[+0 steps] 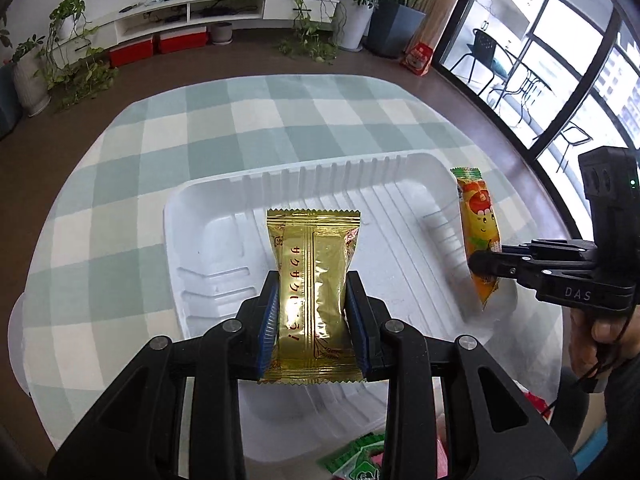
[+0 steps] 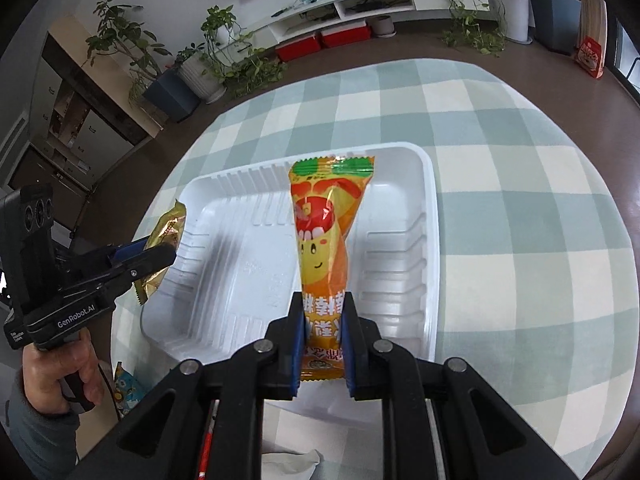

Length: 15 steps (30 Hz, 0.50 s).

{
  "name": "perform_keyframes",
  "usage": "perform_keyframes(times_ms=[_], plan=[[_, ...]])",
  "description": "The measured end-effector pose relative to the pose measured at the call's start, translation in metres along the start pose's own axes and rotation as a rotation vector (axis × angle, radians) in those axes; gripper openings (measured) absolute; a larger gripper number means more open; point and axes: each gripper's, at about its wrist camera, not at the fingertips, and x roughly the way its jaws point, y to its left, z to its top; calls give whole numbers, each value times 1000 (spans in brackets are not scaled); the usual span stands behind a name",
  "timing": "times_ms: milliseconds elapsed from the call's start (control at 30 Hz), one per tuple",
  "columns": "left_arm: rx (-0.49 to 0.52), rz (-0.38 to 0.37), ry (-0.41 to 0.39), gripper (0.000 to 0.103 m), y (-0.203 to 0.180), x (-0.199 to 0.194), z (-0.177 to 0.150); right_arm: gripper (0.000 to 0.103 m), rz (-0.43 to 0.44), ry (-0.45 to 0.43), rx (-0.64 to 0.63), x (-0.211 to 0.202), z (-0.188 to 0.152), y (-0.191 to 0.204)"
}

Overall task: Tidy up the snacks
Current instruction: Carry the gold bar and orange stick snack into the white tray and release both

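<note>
My left gripper (image 1: 312, 296) is shut on a gold snack packet (image 1: 312, 268) and holds it above the near part of a white plastic tray (image 1: 224, 200). My right gripper (image 2: 322, 312) is shut on an orange snack stick packet (image 2: 324, 236) and holds it over the same tray (image 2: 404, 208). In the left wrist view the right gripper (image 1: 482, 263) grips the orange packet (image 1: 476, 216) at the tray's right edge. In the right wrist view the left gripper (image 2: 162, 252) holds the gold packet (image 2: 166, 228) at the tray's left edge.
The tray lies on a round table with a green and white checked cloth (image 1: 240, 120). A green wrapper (image 1: 356, 460) and a blue-patterned packet (image 2: 126, 388) lie near the front edge. Potted plants (image 1: 352, 8) and a low white cabinet (image 1: 192, 12) stand beyond.
</note>
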Motion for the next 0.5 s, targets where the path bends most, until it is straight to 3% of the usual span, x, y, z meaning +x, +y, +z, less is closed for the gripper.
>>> perform_keyframes(times_ms=[233, 500], plan=[[-8, 15, 60, 29, 4, 35, -5, 18, -31, 40, 6, 20, 0, -10], [-1, 45, 79, 29, 0, 44, -13, 20, -49, 43, -1, 25, -4, -9]])
